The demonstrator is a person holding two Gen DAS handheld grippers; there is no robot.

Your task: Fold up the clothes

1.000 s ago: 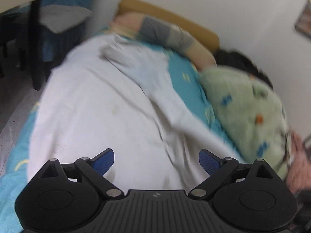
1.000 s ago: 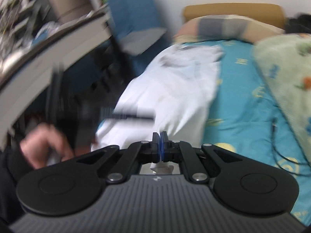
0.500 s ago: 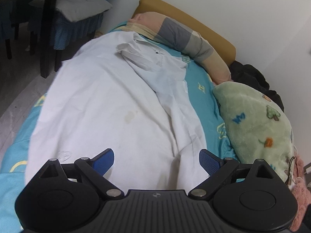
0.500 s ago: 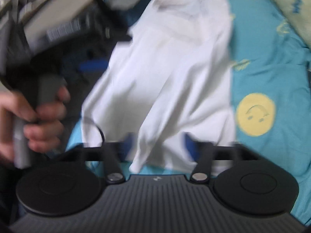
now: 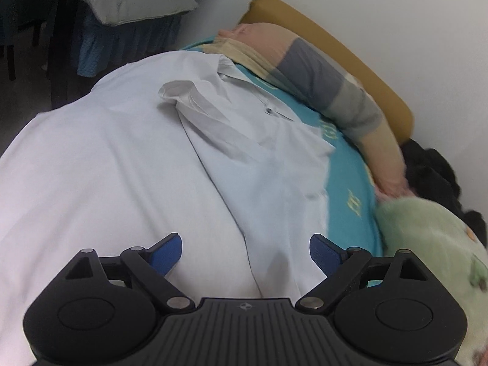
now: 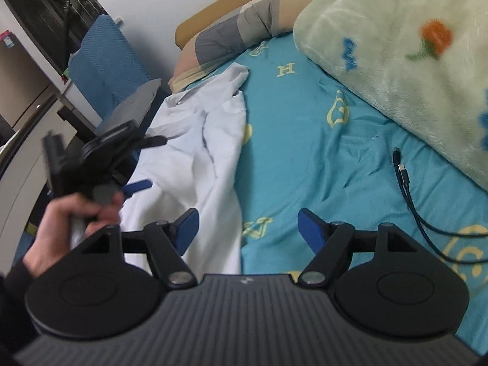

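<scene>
Setting: a bed with a teal sheet (image 6: 308, 152) printed with pale yellow motifs, seen from two gripper cameras.
Task item: a white button-up shirt (image 5: 128, 164) lies spread on the bed, its collar (image 5: 183, 91) toward the headboard; in the right wrist view the same shirt (image 6: 198, 158) lies along the left side of the sheet, rumpled into long folds.
Left gripper (image 5: 245, 251): its blue-padded jaws stand wide apart just above the white cloth; they have just closed a little, and cloth lies below the gap, not pinched.
Right gripper (image 6: 248, 228): jaws parted, having opened within the last second; the shirt's edge and the bare teal sheet show through the gap, and the pads press on nothing.
Left hand (image 6: 67, 222): seen from the right wrist camera, wrapped around the handle of the other gripper, which is over the shirt; a dark sleeve shows at the wrist.
Pillow: a long striped pillow (image 5: 329, 79) in peach, grey and beige lies against the mustard headboard (image 5: 350, 52).
Blanket: a pale green fleece blanket (image 6: 405, 61) with small coloured flowers lies heaped on the far side of the bed from the shirt.
Cable: a dark charging cable (image 6: 408, 189) lies on the sheet just beside the blanket.
</scene>
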